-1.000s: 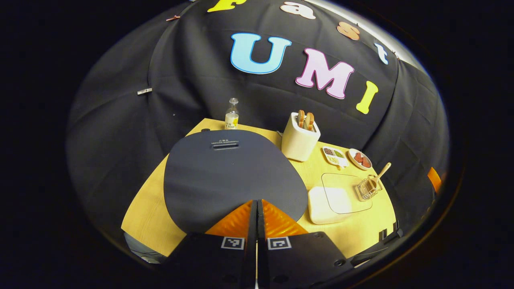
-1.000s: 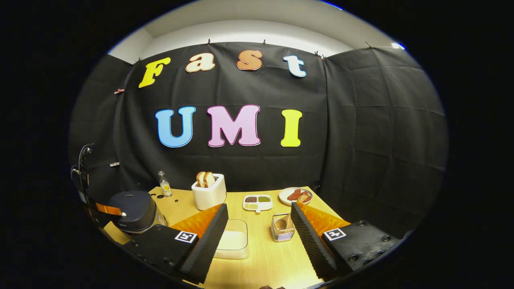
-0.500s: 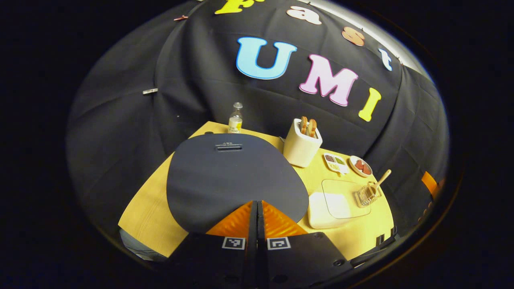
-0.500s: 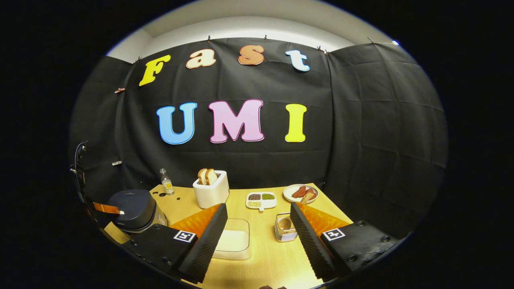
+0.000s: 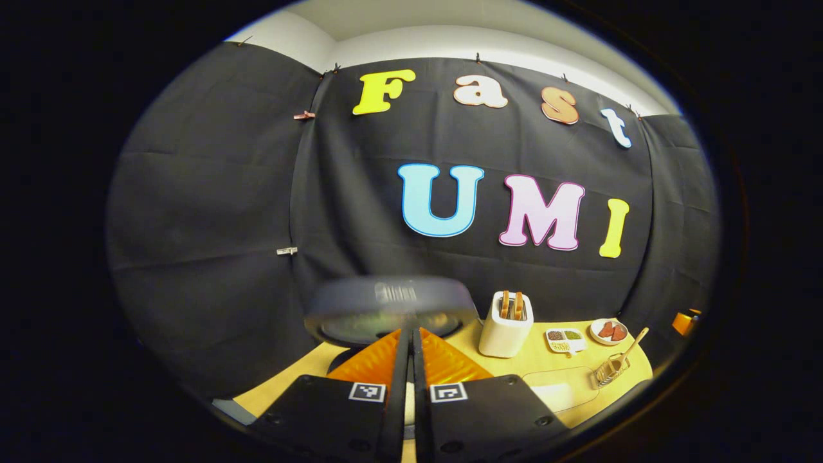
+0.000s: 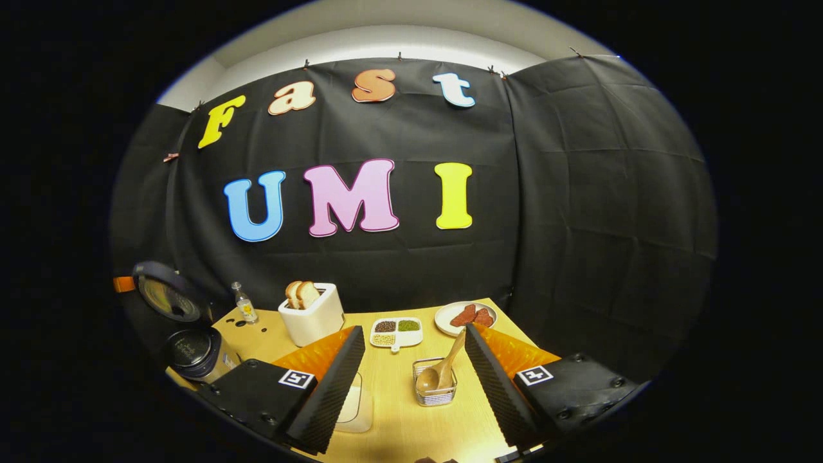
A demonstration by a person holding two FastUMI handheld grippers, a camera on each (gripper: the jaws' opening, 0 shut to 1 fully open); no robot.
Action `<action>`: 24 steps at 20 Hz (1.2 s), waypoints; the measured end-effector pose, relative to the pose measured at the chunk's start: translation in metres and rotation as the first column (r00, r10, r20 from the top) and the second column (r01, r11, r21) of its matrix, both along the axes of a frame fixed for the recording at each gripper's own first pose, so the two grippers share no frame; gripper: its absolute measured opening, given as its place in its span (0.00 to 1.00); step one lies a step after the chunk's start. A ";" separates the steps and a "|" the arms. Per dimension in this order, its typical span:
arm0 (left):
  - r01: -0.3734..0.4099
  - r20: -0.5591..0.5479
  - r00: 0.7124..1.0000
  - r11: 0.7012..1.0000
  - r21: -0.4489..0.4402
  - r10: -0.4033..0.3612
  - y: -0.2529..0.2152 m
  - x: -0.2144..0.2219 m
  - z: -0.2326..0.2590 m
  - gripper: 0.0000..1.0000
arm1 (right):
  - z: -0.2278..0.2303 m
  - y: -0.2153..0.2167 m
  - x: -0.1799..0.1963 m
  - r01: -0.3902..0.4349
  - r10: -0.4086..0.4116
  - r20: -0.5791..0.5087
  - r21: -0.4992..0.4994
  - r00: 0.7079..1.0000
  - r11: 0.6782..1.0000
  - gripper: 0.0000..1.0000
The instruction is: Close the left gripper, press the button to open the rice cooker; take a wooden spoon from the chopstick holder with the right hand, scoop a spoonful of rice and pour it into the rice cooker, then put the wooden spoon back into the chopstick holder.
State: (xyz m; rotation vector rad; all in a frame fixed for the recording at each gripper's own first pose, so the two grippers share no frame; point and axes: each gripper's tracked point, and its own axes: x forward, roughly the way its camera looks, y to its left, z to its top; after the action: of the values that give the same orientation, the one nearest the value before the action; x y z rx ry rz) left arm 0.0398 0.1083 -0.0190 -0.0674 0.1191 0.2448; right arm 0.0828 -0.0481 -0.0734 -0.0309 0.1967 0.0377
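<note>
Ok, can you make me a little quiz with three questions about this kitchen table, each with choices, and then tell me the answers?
1. Where is the wooden spoon?
A. In the wire chopstick holder
B. On the plate of food
C. Inside the rice cooker

2. How many slices of bread stand in the white toaster?
A. None
B. Two
C. Five

3. What state is the rice cooker's lid in?
A. Shut flat
B. Lying on the table
C. Swung up open

Answers: 1 A, the spoon's bowl sits in the wire holder with its handle leaning out. 2 B, two slices poke up from the toaster's top. 3 C, the lid stands raised above the open pot in the right gripper view, while the left gripper has its fingers together and the right gripper is spread wide.
</note>
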 end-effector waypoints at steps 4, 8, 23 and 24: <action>0.019 0.010 1.000 0.996 -0.089 -0.018 -0.041 -0.008 -0.009 0.48 | -0.026 -0.022 0.032 0.015 -0.011 -0.074 0.052 0.997 0.999 0.98; -0.036 -0.023 0.999 0.998 -0.042 0.035 -0.050 -0.017 -0.013 0.95 | -0.060 -0.041 0.063 0.039 -0.021 -0.164 0.106 0.986 0.994 0.98; -0.206 -0.233 0.956 0.974 -0.095 0.179 -0.109 -0.052 -0.094 0.95 | -0.176 -0.076 0.160 0.130 -0.013 -0.409 0.259 0.912 0.957 0.98; -0.208 -0.243 0.953 0.973 -0.097 0.180 -0.114 -0.053 -0.100 0.95 | -0.183 -0.074 0.164 0.136 -0.008 -0.425 0.273 0.905 0.952 0.98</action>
State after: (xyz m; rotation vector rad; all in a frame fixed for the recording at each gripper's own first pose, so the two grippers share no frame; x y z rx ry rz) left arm -0.0128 -0.0059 -0.1189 -0.1725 0.3627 0.4428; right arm 0.2468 -0.1223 -0.2568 0.2890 0.6236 -0.0019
